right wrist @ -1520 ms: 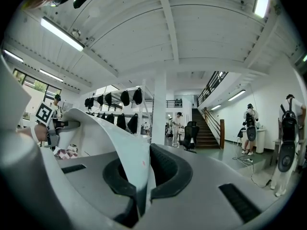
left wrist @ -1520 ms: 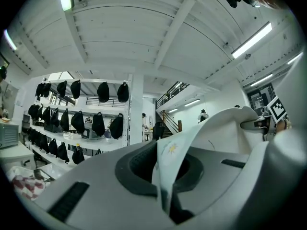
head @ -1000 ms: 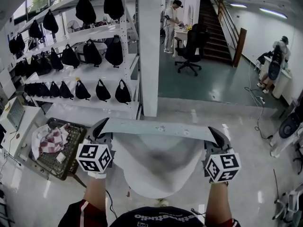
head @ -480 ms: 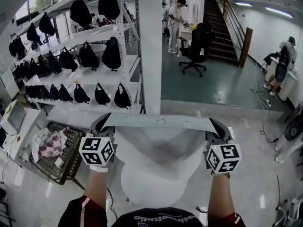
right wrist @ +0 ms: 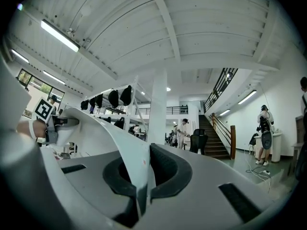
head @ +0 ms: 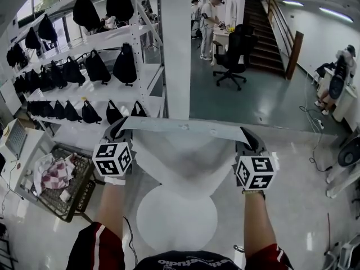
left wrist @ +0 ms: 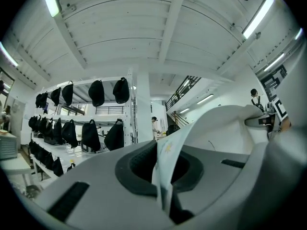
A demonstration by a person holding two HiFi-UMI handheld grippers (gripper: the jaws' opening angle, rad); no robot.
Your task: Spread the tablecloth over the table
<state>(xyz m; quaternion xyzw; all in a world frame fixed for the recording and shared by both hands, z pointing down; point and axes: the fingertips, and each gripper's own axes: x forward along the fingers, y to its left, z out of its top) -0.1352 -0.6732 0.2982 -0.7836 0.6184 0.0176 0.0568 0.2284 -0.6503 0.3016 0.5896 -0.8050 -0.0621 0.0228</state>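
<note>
A pale tablecloth [head: 185, 151] hangs stretched between my two grippers at chest height, its top edge taut and its middle sagging down. The left gripper [head: 116, 130] is shut on the cloth's left corner, and the cloth's edge [left wrist: 166, 166] runs up from between the closed jaws of that gripper [left wrist: 162, 186]. The right gripper [head: 247, 136] is shut on the right corner, where the fabric [right wrist: 129, 157] is pinched in that gripper [right wrist: 143, 186]. Below the hanging cloth stands a round white table [head: 176, 221], close in front of me.
A white pillar [head: 174, 49] and shelves with several black bags [head: 95, 66] stand ahead and left. A dark basket with a checked cloth [head: 53, 176] sits at the left. An office chair [head: 233, 52], stairs [head: 270, 32] and people are far behind. Cables [head: 312, 134] lie at the right.
Both grippers have moved forward and slightly up together, carrying the taut cloth. The hanging cloth has drawn off the round table, whose top now shows more fully.
</note>
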